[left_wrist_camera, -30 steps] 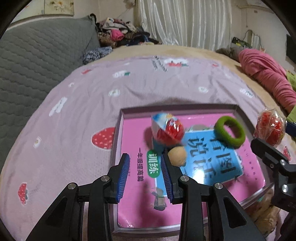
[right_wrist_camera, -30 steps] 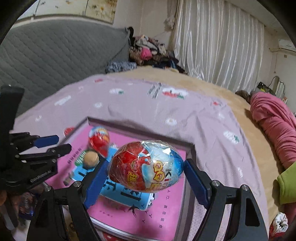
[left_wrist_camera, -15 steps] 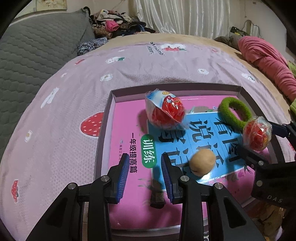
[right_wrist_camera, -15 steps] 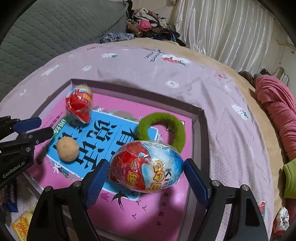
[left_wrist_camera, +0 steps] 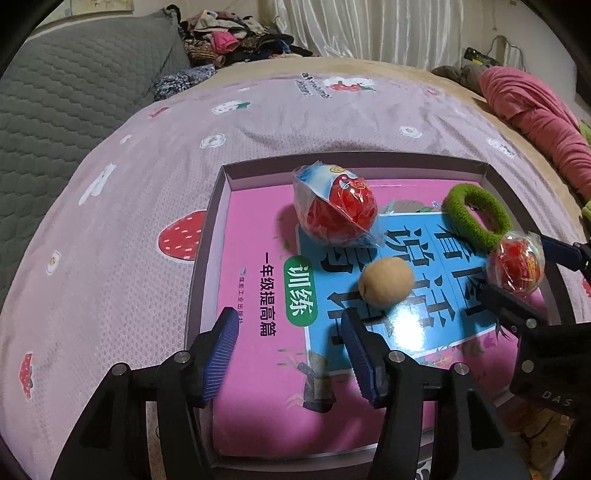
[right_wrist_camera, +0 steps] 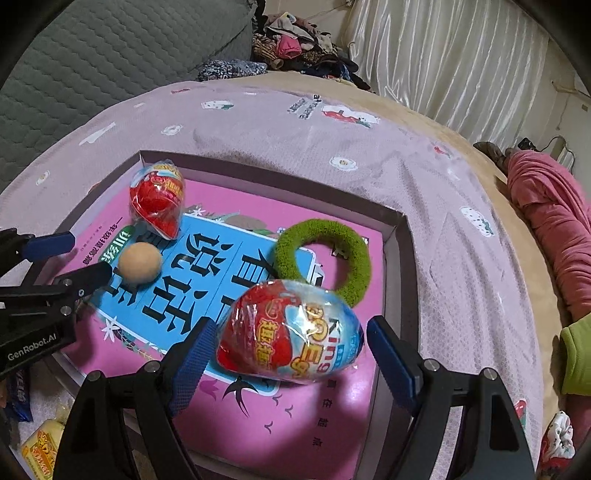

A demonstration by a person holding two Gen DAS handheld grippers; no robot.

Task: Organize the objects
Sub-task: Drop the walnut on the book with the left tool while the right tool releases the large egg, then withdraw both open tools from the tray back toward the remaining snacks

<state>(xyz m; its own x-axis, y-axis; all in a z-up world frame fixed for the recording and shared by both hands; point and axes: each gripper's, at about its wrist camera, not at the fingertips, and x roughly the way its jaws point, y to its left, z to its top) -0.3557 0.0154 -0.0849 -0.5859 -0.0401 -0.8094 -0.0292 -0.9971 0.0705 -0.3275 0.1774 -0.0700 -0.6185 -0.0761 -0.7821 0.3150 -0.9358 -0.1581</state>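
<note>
A shallow grey box (left_wrist_camera: 207, 236) on the bed holds a pink-and-blue book (left_wrist_camera: 258, 236). On the book lie a wrapped red toy egg (left_wrist_camera: 336, 210), a tan ball (left_wrist_camera: 386, 282) and a green fuzzy ring (left_wrist_camera: 476, 216). My left gripper (left_wrist_camera: 290, 350) is open and empty over the book's near left part, just short of the tan ball. My right gripper (right_wrist_camera: 288, 350) has its jaws spread, with a second wrapped red-and-blue toy egg (right_wrist_camera: 291, 338) lying on the book between them, near the ring (right_wrist_camera: 321, 254). The pads stand slightly apart from the egg.
The box (right_wrist_camera: 402, 236) sits on a pink strawberry-print bedspread (left_wrist_camera: 129, 206). A grey quilted headboard (left_wrist_camera: 74, 85) is at the left, a pile of clothes (left_wrist_camera: 236, 33) at the back, a pink blanket (left_wrist_camera: 532, 107) at the right. Snack packets (right_wrist_camera: 40, 446) lie below the box's near edge.
The right gripper lowered the egg into the box beside the ring and its jaws have widened off it. The left gripper opened wider; the tan ball rolled to the right.
</note>
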